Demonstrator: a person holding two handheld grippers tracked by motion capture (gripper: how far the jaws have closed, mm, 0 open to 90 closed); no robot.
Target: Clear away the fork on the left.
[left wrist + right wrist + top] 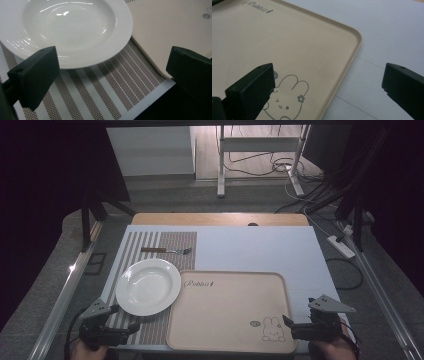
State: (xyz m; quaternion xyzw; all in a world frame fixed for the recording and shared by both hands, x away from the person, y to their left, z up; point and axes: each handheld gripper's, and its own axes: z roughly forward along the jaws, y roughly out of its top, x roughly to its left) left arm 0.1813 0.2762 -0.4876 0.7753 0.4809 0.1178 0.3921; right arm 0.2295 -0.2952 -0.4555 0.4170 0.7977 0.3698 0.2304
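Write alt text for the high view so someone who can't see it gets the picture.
A white plate sits on a striped placemat beside a beige rabbit-print tray, with a fork farther back. The left gripper and right gripper wait open at the table's near corners, holding nothing.

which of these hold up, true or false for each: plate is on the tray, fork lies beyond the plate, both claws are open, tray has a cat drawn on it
1. The white plate sits on the tray. False: it rests on the striped placemat, left of the tray.
2. The fork lies on the placemat beyond the plate. True.
3. The left claw and right claw are both open and hold nothing. True.
4. The tray shows a cat. False: it is a rabbit drawing.
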